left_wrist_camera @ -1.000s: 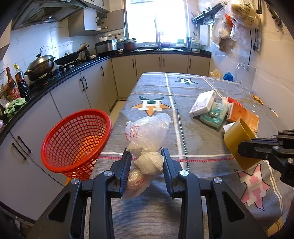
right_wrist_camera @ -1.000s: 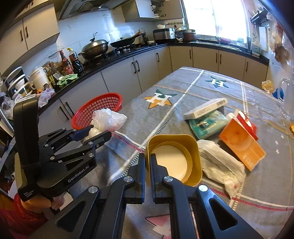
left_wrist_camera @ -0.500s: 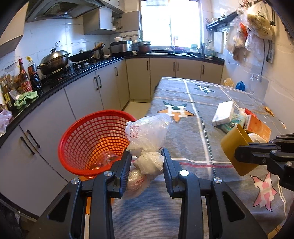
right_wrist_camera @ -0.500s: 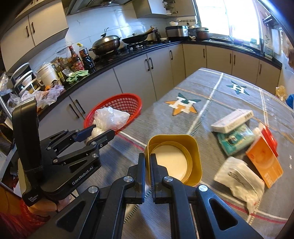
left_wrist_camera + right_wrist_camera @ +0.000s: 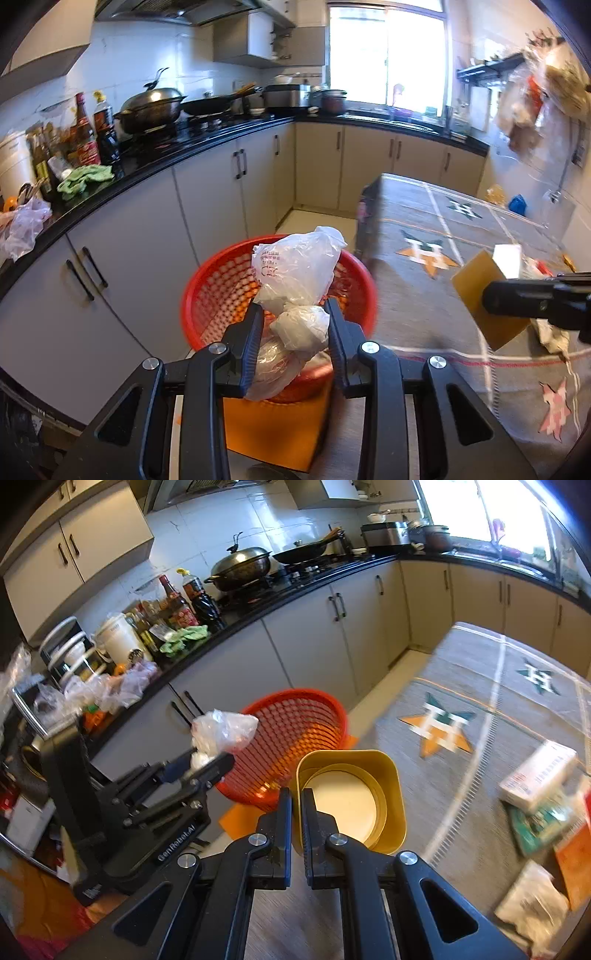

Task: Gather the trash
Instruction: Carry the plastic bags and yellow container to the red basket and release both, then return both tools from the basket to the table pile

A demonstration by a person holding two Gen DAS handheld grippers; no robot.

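Note:
My left gripper [image 5: 294, 320] is shut on a knotted clear plastic bag [image 5: 295, 280] with white lumps inside, held just over the near rim of the red mesh basket [image 5: 221, 288]. In the right wrist view that same left gripper [image 5: 207, 762] holds the bag [image 5: 221, 733] to the left of the basket [image 5: 295, 731]. My right gripper [image 5: 295, 801] is shut on the near rim of a yellow plastic cup [image 5: 351, 797], above the table's left edge beside the basket. The cup [image 5: 487, 295] shows at the right of the left wrist view.
The basket stands on an orange stool [image 5: 269, 432] between the table with its grey patterned cloth [image 5: 424, 295] and the cabinets [image 5: 122, 280]. A white box [image 5: 535, 775], a green packet [image 5: 539, 823], an orange packet [image 5: 576, 860] and a crumpled clear wrapper [image 5: 532, 904] lie on the cloth.
Both grippers have swung left from over the table toward the red basket, carrying the bag and the cup. The bag is now in front of the basket's opening.

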